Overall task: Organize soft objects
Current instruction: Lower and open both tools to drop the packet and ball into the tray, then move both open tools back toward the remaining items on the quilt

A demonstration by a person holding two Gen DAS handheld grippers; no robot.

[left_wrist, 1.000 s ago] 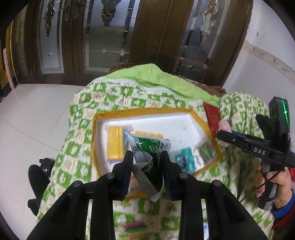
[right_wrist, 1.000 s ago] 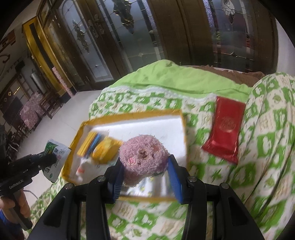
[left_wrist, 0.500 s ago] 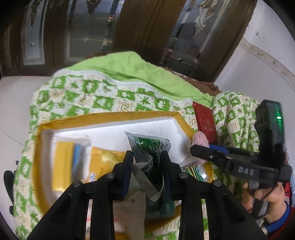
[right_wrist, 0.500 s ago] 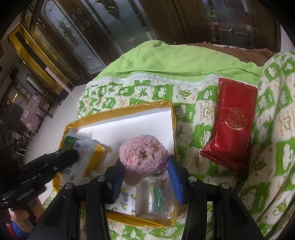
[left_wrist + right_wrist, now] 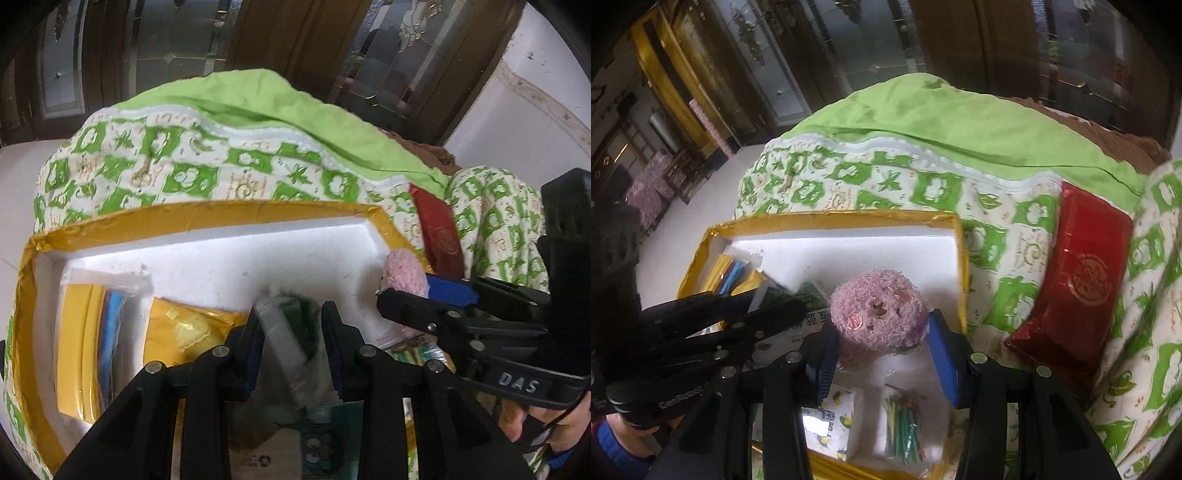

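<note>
Both views are evenly lit by soft, diffuse light; the white foam tray (image 5: 229,258) is rendered brightest, its inner wall nearly blown out. The glass doors (image 5: 798,74) behind are kept dim, with small glints along the leaded panes. Strong fisheye bending is seen, and black vignetting at the corners. Motion blur is marked in the left wrist view — the green packet (image 5: 291,332) is smeared. The pink plush (image 5: 877,317) is shown sharper.
</note>
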